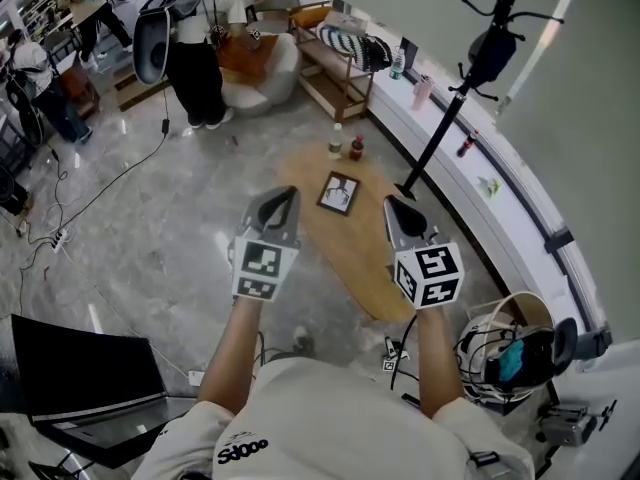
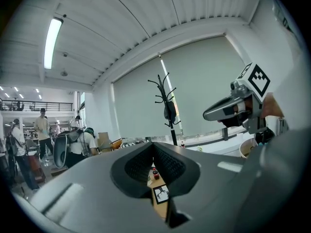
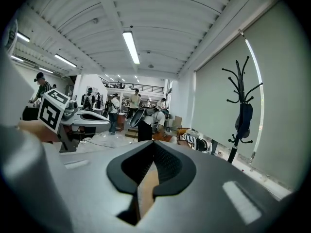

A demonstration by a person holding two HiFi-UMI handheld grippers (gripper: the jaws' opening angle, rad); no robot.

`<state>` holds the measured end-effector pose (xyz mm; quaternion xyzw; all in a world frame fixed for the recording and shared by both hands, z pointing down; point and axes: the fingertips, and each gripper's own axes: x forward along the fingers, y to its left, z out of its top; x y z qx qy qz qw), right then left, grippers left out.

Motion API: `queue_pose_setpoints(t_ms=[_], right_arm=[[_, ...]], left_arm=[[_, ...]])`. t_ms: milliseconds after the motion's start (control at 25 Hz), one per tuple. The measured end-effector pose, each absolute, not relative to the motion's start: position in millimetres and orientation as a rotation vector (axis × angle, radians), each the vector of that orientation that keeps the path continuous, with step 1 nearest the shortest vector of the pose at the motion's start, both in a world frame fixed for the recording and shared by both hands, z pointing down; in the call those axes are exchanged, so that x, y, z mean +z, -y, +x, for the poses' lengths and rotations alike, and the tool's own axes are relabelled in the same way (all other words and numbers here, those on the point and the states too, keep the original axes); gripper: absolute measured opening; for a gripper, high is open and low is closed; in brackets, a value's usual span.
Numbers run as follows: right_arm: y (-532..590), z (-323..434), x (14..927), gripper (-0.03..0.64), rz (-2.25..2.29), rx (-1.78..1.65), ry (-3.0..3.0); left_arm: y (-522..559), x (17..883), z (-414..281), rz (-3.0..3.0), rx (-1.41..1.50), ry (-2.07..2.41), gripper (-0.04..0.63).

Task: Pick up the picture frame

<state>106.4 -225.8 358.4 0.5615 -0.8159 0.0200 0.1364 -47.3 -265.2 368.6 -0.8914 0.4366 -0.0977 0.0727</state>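
Showing the picture frame point(image 1: 339, 193) lying flat on the wooden table point(image 1: 345, 263), just short of two bottles point(image 1: 335, 140) at the table's far end. Showing the left gripper point(image 1: 288, 194) hovering at the table's left edge and the right gripper point(image 1: 392, 204) at its right (jaws of both pressed together, gripping nothing).

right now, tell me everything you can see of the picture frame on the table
The picture frame is small and rectangular, with a dark border round a pale picture that bears a dark figure. It seems to lie flat and face up near the middle of the wooden table, turned a little askew to the table's length. Only the table touches it. A clear bottle and a dark bottle stand beyond it, apart from it.
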Motion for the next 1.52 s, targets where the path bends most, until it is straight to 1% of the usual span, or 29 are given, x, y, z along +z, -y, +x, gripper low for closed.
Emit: queue_pose_setpoints(t_ms=[520,840,1000,1120,1320,1520], right_arm=[[292,75,381,0.004,1.656,0.156,2.335],[326,80,405,0.005,1.681,0.226,2.281],[350,88,424,0.006,1.679,0.277,2.272],[375,97,440,0.019,1.656,0.318,2.268],[423,123,472,0.035,1.635,0.406,2.241],[474,150,519,0.074,1.636,0.55,2.173]], left_arm=[[335,394,-76,-2.762,-0.318,-1.273,0.011],[373,421,-80,-2.806,-0.367,-1.296,0.011],[393,446,-68,-2.849,-0.43,-1.283,0.011],[416,465,-57,-2.863,-0.487,-1.274,0.011],[467,496,-33,-2.882,-0.575,-1.27,0.029],[520,536,-3,-2.931,-0.667,-1.243,0.033]])
